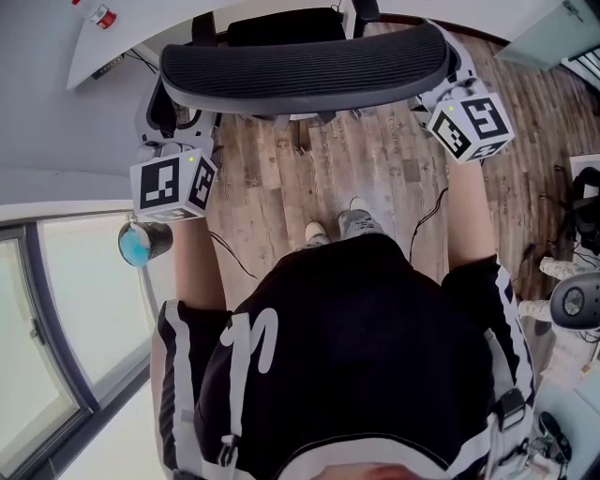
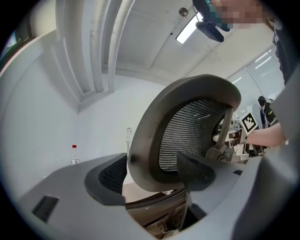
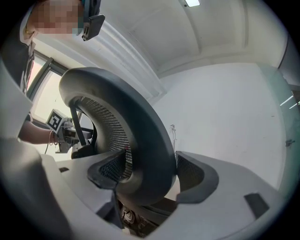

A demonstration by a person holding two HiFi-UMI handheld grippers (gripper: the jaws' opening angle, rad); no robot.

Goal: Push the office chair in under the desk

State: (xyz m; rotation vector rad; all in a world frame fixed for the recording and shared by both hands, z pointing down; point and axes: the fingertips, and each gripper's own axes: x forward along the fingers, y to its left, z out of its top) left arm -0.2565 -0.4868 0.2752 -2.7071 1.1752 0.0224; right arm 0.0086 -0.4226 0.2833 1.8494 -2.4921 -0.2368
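Looks like this one's close to done, going by the head view. The office chair [image 1: 300, 66] is right up against the white desk [image 1: 103, 52]. Its backrest top runs along the desk edge, and the dark bit past it, which I take for the seat [image 1: 281, 26], seems to sit at least partly under the top. How deep it goes I can't tell from up here. I'd guess what's left is a last nudge, if anything, and then letting go.

The left gripper [image 2: 152, 171] is at one end of the backrest and the right gripper [image 3: 150, 173] at the other, each straddling the frame rim. The right one's jaws are spread wide with a sliver of gap on the outer side, so it isn't clamping anything. The left one's jaws are apart too, but the rim fills the space between the pads and I can't say whether they're squeezing it.

Only one container I can name: a small clear bottle [image 1: 97, 14] with a red cap, standing on the desk. Too tiny to see what's in it.
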